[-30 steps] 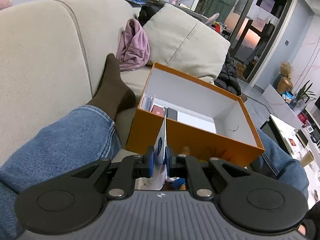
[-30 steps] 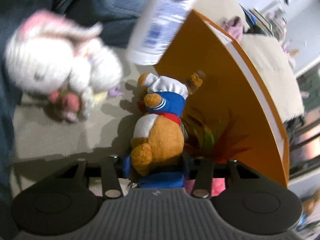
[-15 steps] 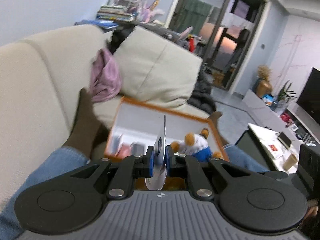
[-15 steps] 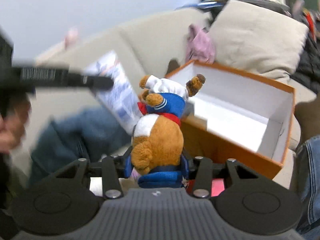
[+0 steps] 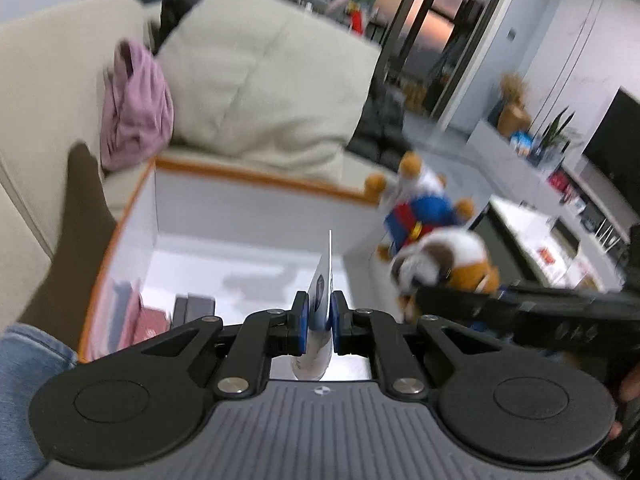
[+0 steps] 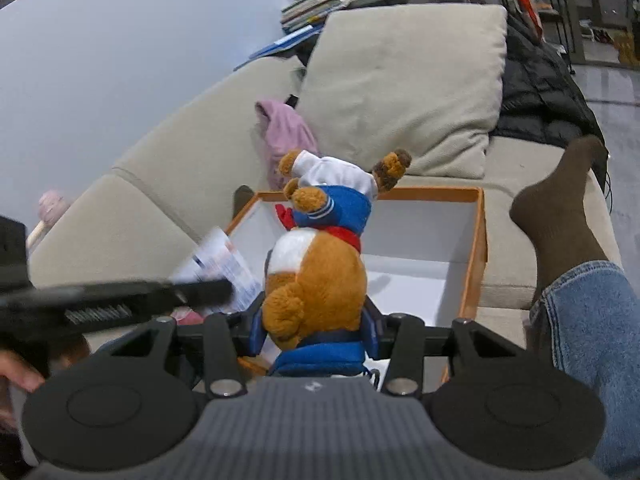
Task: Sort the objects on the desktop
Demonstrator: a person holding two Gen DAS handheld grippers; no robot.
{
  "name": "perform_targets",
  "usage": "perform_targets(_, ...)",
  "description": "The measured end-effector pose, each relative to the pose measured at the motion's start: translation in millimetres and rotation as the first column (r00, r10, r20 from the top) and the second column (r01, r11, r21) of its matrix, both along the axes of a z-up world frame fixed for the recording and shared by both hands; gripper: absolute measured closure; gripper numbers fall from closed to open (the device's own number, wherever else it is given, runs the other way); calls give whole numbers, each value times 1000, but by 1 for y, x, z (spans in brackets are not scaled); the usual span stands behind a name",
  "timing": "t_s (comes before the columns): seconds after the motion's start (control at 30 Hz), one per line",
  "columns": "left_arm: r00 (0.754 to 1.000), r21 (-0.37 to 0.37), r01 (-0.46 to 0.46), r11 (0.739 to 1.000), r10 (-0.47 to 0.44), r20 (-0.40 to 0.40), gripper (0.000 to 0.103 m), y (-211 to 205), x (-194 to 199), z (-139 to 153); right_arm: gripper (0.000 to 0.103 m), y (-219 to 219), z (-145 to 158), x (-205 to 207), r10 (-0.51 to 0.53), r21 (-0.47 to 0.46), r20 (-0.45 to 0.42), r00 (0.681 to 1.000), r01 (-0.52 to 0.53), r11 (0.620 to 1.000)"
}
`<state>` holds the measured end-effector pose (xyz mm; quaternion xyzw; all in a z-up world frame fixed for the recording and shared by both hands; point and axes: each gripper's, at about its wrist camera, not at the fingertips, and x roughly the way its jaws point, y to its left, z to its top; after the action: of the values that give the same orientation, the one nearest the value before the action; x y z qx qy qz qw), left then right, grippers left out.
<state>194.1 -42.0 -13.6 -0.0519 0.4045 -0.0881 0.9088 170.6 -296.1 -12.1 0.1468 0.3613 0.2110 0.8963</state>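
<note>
Right gripper [image 6: 316, 330] clamped on a plush bear [image 6: 320, 264] — held over an orange box [image 6: 478, 240] on the sofa [image 6: 160, 184]; left gripper [image 6: 120, 300] alongside, gripping a leaflet [image 6: 224, 264].

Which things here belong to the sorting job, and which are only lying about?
Belong to the job:
- brown plush bear in blue-and-white clothes, in the right hand-held gripper
- thin white printed card, in the left hand-held gripper
- open orange cardboard box

Lying about:
- crumpled pink cloth
- beige square cushion
- black jacket
</note>
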Motion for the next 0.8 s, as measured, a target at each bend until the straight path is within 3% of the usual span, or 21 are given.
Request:
perform_targets(0.17,998,101,25,995,-19,-55,91,-6,2,-20,56,-3,-15,23,-3,-5,-34,999,2,1000)
perform_targets(0.43,995,263,72,962,-52,-83,91,-25,-7,-40,56,4,-33,49,-17,-55,-112,994,11,998)
perform_targets(0.7,995,179,44,983,-27,-100,90,-13,-5,-35,55,19,-42,73,37,-78,-207,978,-55,995)
perform_targets(0.8,995,167,39,985,-23,-93,83,-10,-5,-30,55,25,-44,80,22,-123,-232,973,-52,991)
